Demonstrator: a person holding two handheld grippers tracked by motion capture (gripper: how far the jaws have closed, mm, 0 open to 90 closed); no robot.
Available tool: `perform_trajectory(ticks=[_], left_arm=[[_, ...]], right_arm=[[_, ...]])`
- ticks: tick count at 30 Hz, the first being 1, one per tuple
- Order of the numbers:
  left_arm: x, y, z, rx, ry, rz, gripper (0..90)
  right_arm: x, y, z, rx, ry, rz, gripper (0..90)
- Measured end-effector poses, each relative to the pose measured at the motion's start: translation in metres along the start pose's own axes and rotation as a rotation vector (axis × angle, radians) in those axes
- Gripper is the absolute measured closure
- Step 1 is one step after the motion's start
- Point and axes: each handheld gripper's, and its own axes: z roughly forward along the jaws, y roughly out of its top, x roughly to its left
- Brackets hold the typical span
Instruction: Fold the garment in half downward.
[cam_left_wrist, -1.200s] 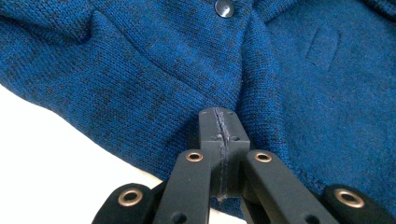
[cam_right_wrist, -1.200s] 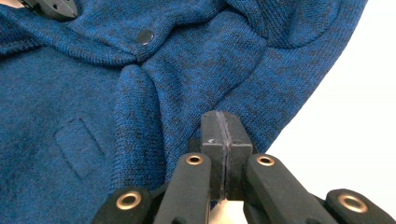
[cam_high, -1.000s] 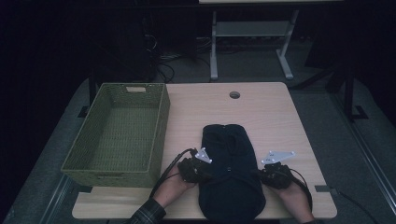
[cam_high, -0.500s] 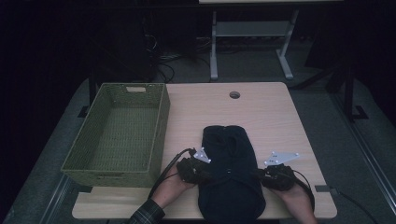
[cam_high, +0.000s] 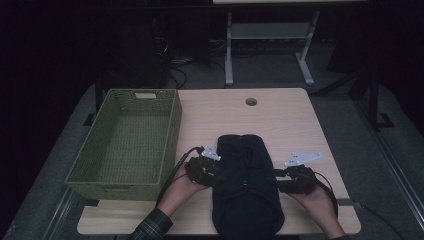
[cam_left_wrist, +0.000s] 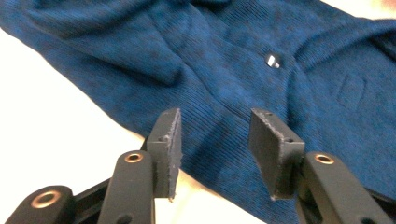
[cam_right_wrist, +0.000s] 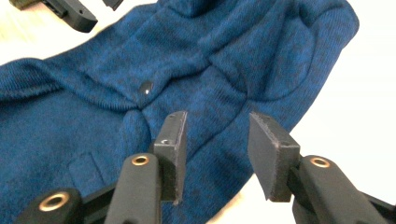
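Garment: the blue knit garment (cam_high: 246, 187) lies folded on the table (cam_high: 280, 120), at 6 o'clock from the round hole.
Left gripper (cam_left_wrist: 215, 140): your jaws have just been opening; they stand apart above the knit, gripping nothing.
Right gripper (cam_right_wrist: 217, 144): same, jaws just opened, apart over the garment's edge.
Button: 1 dark button (cam_left_wrist: 272, 60) at 12 o'clock of your left jaws.
Basket: the green basket (cam_high: 172, 125) sits at 9 o'clock of the garment.

Each hand carried a black gripper, the left gripper (cam_high: 214, 169) and the right gripper (cam_high: 281, 179), with brass-ringed screws, flat dark pads, a pale three-cornered plate (cam_high: 303, 158) on top, a black cable, and a plaid sleeve (cam_high: 152, 227) nearest the basket (cam_high: 85, 172)
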Motion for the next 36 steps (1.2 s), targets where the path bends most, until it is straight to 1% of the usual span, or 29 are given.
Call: perform_trajectory(ticks=[2, 6, 7, 10, 11, 13, 14, 15, 17, 20, 21, 22, 24, 26, 27, 29, 30, 31, 32, 33, 34, 36], left_arm=[[0.004, 0.002, -0.001, -0.017, 0.006, -0.011, 52.1], [0.011, 0.007, -0.003, -0.029, 0.018, -0.015, 52.4], [0.014, 0.009, -0.004, -0.028, 0.022, -0.013, 52.5], [0.019, 0.014, -0.007, -0.053, 0.035, -0.032, 52.6], [0.021, 0.016, -0.008, -0.048, 0.038, -0.022, 52.6], [0.022, 0.02, -0.007, -0.046, 0.046, -0.023, 52.6], [0.023, 0.022, -0.007, -0.046, 0.043, -0.021, 52.6], [0.023, 0.024, -0.007, -0.048, 0.042, -0.019, 52.5], [0.025, 0.029, -0.007, -0.048, 0.053, -0.018, 52.6], [0.029, 0.035, -0.009, -0.061, 0.062, -0.023, 52.6], [0.031, 0.037, -0.009, -0.072, 0.066, -0.029, 52.6], [0.032, 0.04, -0.01, -0.078, 0.068, -0.033, 52.6], [0.035, 0.045, -0.011, -0.097, 0.076, -0.045, 52.8], [0.04, 0.052, -0.011, -0.099, 0.094, -0.044, 53.9], [0.042, 0.053, -0.011, -0.103, 0.097, -0.048, 54.2], [0.047, 0.058, -0.011, -0.108, 0.107, -0.051, 54.7], [0.051, 0.06, -0.01, -0.113, 0.116, -0.06, 55.0], [0.053, 0.062, -0.01, -0.112, 0.121, -0.063, 55.2], [0.057, 0.063, -0.009, -0.113, 0.13, -0.068, 55.3], [0.06, 0.065, -0.008, -0.114, 0.138, -0.074, 55.7], [0.063, 0.067, -0.005, -0.124, 0.142, -0.081, 56.0], [0.069, 0.069, -0.002, -0.125, 0.158, -0.085, 56.4]], right_arm=[[-0.002, 0.004, 0.0, 0.011, -0.002, 0.004, 54.8], [-0.009, 0.012, 0.001, 0.001, 0.004, 0.008, 53.6], [-0.011, 0.014, 0.002, 0.005, 0.001, 0.004, 53.5], [-0.015, 0.022, 0.003, 0.005, -0.006, -0.011, 53.5], [-0.017, 0.024, 0.004, -0.001, -0.006, -0.01, 53.5], [-0.02, 0.028, 0.006, 0.007, -0.011, -0.008, 53.5], [-0.022, 0.03, 0.007, 0.005, -0.014, -0.012, 53.5], [-0.022, 0.033, 0.007, 0.009, -0.015, -0.003, 53.5], [-0.026, 0.037, 0.007, -0.009, -0.011, 0.001, 54.1], [-0.031, 0.044, 0.008, -0.001, -0.02, 0.001, 54.0], [-0.033, 0.046, 0.009, -0.004, -0.018, -0.001, 54.2], [-0.034, 0.048, 0.009, -0.017, -0.017, 0.007, 54.6], [-0.039, 0.054, 0.011, -0.009, -0.014, 0.005, 54.5], [-0.043, 0.059, 0.012, -0.014, -0.018, 0.005, 54.6], [-0.046, 0.062, 0.014, -0.007, -0.007, 0.015, 54.4], [-0.049, 0.066, 0.016, -0.003, -0.014, 0.013, 54.4], [-0.05, 0.068, 0.016, -0.005, -0.016, 0.015, 54.7], [-0.052, 0.07, 0.017, -0.019, -0.013, 0.016, 54.9], [-0.054, 0.072, 0.018, -0.012, -0.007, 0.023, 54.5], [-0.056, 0.075, 0.019, -0.007, -0.012, 0.025, 54.5], [-0.058, 0.077, 0.02, -0.01, -0.016, 0.026, 54.5], [-0.061, 0.08, 0.023, -0.026, -0.02, 0.026, 55.1]])
